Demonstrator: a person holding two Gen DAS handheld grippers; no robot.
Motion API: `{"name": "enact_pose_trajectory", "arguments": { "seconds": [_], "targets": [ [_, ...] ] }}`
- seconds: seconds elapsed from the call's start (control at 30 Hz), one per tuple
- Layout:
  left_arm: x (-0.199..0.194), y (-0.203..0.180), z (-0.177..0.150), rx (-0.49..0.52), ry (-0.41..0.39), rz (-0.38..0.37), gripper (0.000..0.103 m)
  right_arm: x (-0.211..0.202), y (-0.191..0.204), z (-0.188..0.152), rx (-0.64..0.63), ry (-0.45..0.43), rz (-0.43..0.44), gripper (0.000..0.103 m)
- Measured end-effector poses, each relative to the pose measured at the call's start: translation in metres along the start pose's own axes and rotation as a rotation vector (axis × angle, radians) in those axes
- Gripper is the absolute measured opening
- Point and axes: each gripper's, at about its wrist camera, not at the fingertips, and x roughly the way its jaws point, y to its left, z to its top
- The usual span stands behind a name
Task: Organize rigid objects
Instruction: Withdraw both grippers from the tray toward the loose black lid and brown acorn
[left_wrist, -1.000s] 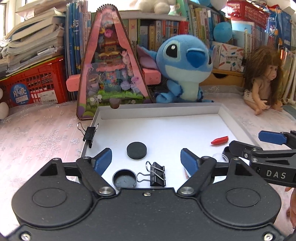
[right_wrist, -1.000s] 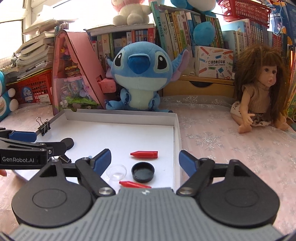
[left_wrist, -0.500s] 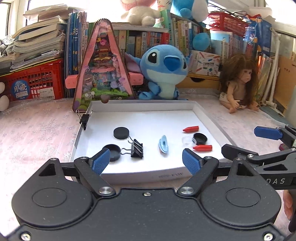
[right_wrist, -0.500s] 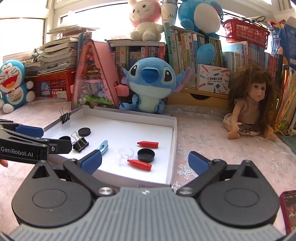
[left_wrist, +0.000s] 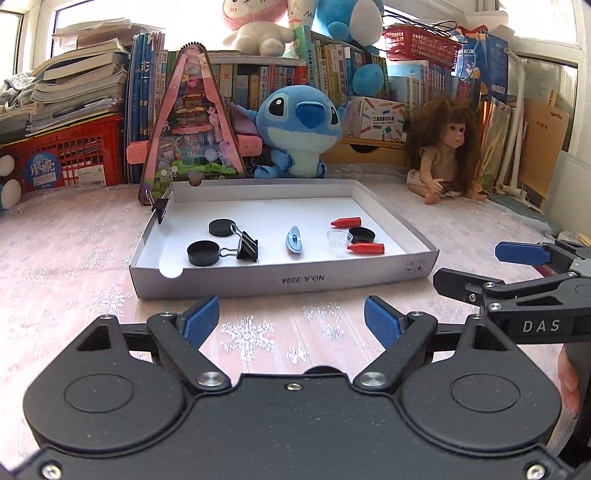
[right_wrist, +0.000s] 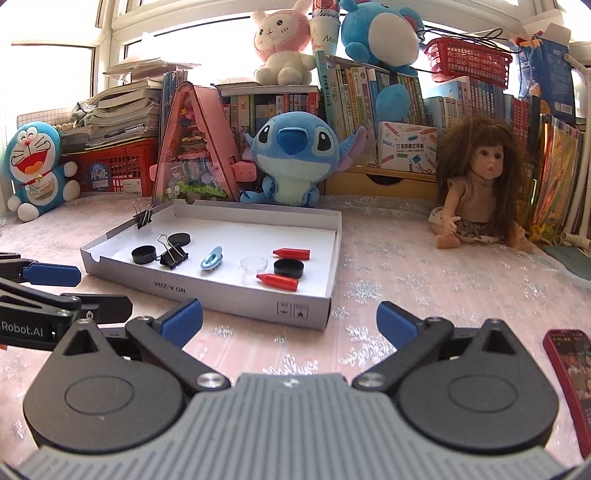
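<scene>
Both grippers have backed away from the white box (left_wrist: 284, 282), which a second ago sat right under their fingers; now the left gripper (left_wrist: 291, 321) and right gripper (right_wrist: 290, 319) hover over the tablecloth just before its near wall, fingers spread wide and empty (likely finished, or choosing anew); inside lie the black caps (left_wrist: 202, 252), binder clip (left_wrist: 246, 246), blue clip (left_wrist: 294, 240) and red crayons (left_wrist: 365, 248), loosely grouped by kind.
</scene>
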Motion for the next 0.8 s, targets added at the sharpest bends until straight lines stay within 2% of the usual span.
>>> {"name": "enact_pose_trajectory", "arguments": {
  "seconds": [0.8],
  "targets": [
    [-0.025,-0.005,-0.040,0.076,-0.045,-0.028,0.082,-0.031,-0.015,-0.043,0.013,-0.025,-0.111,0.103]
  ]
}}
